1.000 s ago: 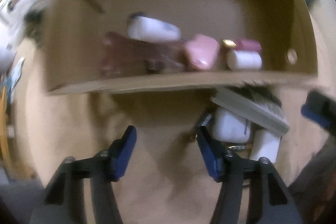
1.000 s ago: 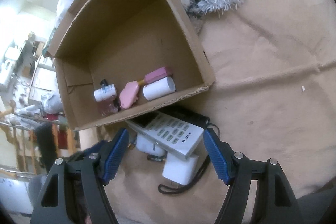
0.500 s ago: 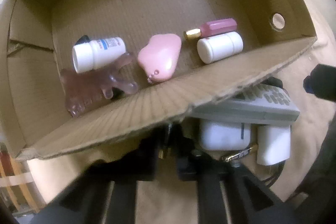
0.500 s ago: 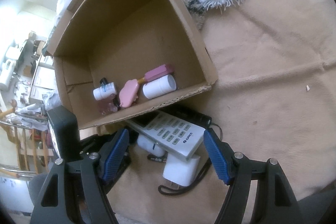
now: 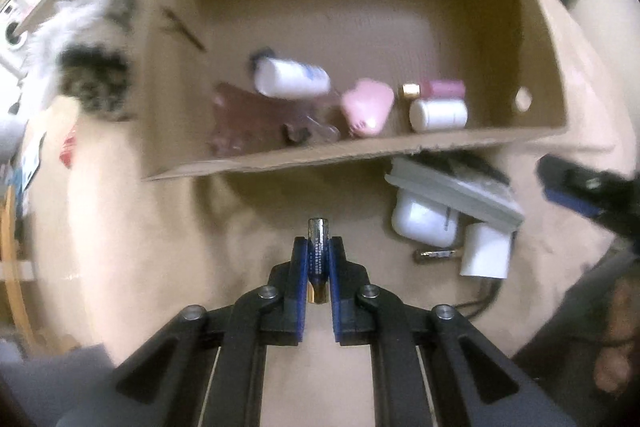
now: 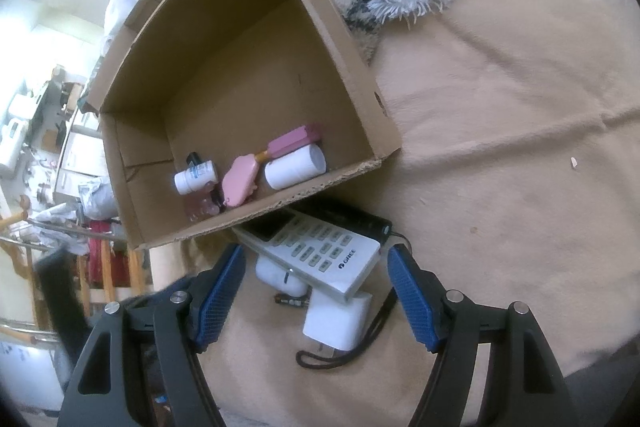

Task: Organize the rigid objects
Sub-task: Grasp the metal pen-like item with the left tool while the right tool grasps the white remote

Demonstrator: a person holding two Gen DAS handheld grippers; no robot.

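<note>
Left wrist view: the left hand-held gripper [image 5: 319,254] is clenched on a battery [image 5: 318,251], its long axis pointing ahead toward the cardboard box [image 5: 304,157] lying just beyond. Right hand-held gripper [image 6: 316,285] hangs released over the remote [image 6: 320,255].

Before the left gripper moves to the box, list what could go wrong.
1. The battery sits lengthwise in the left gripper, nose sticking out; it could slip.
2. The cardboard box has a high near wall; a low approach may hit it.
3. The right gripper hangs open over the remote, close by.
</note>
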